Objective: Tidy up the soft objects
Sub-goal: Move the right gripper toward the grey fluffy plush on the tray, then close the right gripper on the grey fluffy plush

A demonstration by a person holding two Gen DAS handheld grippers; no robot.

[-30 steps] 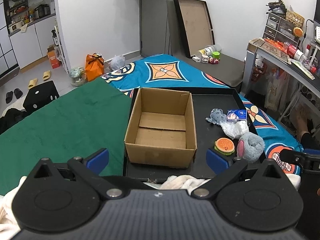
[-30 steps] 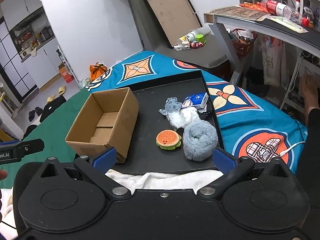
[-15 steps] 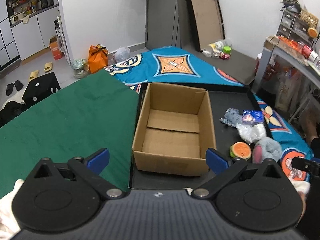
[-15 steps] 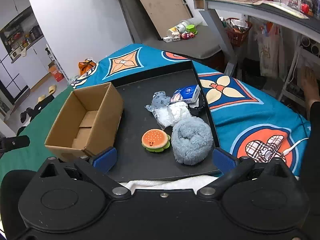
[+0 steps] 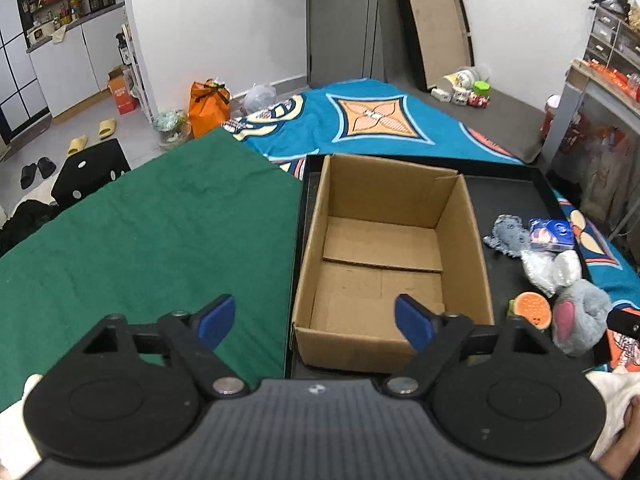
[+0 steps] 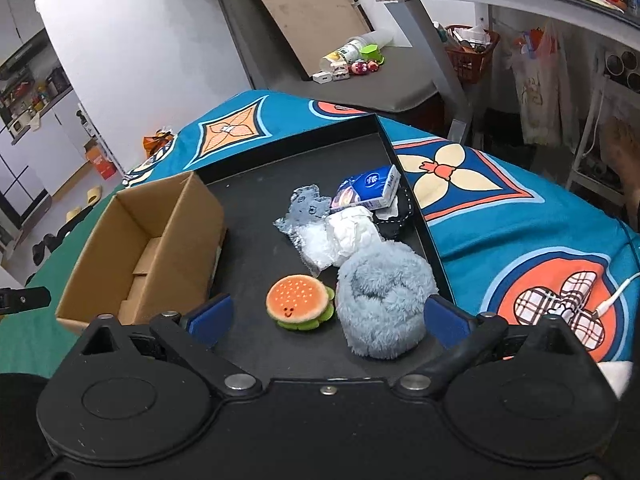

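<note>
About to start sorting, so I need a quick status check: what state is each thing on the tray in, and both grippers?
cardboard box: open, upright, empty.
burger plush: on the tray, outside the box, untouched.
fluffy blue plush: beside the burger plush, ungripped.
tissue pack: lying on the pile, sealed.
white crumpled bag: loose on the tray.
left gripper: jaws closing, nothing between them.
right gripper: open, empty.

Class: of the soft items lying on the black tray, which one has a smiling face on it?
The burger-shaped plush: orange top, green edge, small stitched smile. The fluffy blue plush beside it shows none.
</note>
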